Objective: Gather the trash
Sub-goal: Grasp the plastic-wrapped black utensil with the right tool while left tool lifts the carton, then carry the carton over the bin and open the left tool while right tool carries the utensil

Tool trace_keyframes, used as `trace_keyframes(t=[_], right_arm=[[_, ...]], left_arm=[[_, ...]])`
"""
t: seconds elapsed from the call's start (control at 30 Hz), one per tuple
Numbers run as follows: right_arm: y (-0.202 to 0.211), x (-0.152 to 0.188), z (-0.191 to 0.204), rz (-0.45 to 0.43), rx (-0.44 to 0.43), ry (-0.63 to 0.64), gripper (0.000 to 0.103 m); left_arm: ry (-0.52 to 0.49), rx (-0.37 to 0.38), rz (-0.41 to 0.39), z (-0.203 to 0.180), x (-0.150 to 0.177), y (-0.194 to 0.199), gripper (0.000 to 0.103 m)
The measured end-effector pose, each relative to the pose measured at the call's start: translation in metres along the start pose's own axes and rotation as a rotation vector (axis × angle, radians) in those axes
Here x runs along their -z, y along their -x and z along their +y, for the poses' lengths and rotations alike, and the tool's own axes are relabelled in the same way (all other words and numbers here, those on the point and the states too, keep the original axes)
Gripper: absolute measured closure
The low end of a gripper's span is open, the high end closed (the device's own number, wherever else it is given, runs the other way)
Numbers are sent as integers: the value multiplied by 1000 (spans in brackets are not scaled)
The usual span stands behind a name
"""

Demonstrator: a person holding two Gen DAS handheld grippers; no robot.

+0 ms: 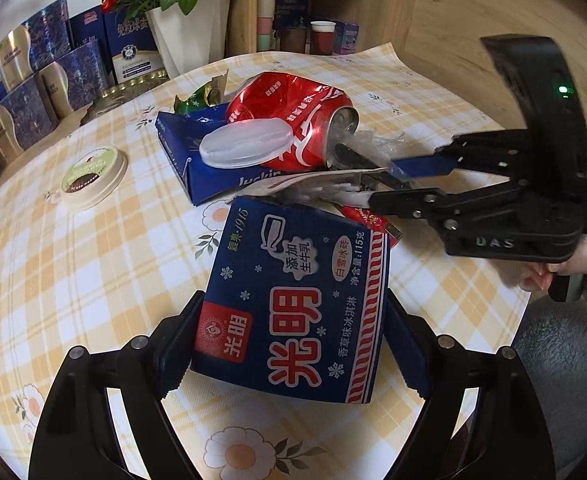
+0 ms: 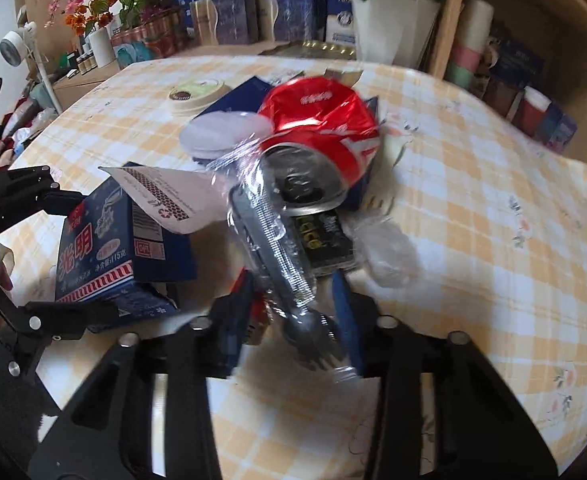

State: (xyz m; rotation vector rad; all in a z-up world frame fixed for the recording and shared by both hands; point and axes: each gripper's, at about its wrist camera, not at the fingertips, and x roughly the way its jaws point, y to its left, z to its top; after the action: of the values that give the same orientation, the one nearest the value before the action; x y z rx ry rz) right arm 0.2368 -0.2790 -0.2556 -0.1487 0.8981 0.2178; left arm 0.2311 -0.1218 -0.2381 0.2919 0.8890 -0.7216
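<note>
My left gripper (image 1: 293, 354) is shut on a blue ice-cream carton (image 1: 297, 300), open end away from me; it also shows in the right wrist view (image 2: 105, 248). My right gripper (image 2: 293, 316) is shut on a plastic-wrapped black fork (image 2: 289, 256), its tines near my fingers. In the left wrist view the right gripper (image 1: 377, 184) comes in from the right, its tips at the carton's mouth. Behind lies a crushed red cola can (image 1: 293, 120) on a flattened blue box (image 1: 189, 152), with a clear plastic lid (image 1: 245, 144) leaning on it.
A round cream lid (image 1: 93, 176) lies on the checked tablecloth (image 1: 73, 280) at left. A green wrapper (image 1: 197, 98) sits behind the blue box. A white flower pot (image 1: 189, 36), blue gift boxes (image 1: 53, 80) and a wooden shelf (image 1: 333, 4) line the back.
</note>
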Motion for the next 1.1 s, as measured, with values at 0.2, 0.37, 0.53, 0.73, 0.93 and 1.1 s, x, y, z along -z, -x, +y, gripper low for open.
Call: trace_keyframes(t=[0.2,0.37,0.53,0.73,0.93,1.1], right_arm=[[24,3,-1,-55,-34,-55,82],[49,14,-6,-102,-90,-156,84],[66,32,-2,-129,-86,-221,84],[91,58,14,-179,-105,-247,84],[120,86,34,-223,-136,-268,84],[137,115,50,-228,-127,-254,84]], left_arm=[[33,-5,-16,3,4,5,22],[58,-9,-38,3,16,20,22],[88,-25,-52,4,32,44,22],[119,-46,-82,5,51,78,22],[120,-21,-127,-9,73,118,22],[86,21,-149,-35,101,145,22]])
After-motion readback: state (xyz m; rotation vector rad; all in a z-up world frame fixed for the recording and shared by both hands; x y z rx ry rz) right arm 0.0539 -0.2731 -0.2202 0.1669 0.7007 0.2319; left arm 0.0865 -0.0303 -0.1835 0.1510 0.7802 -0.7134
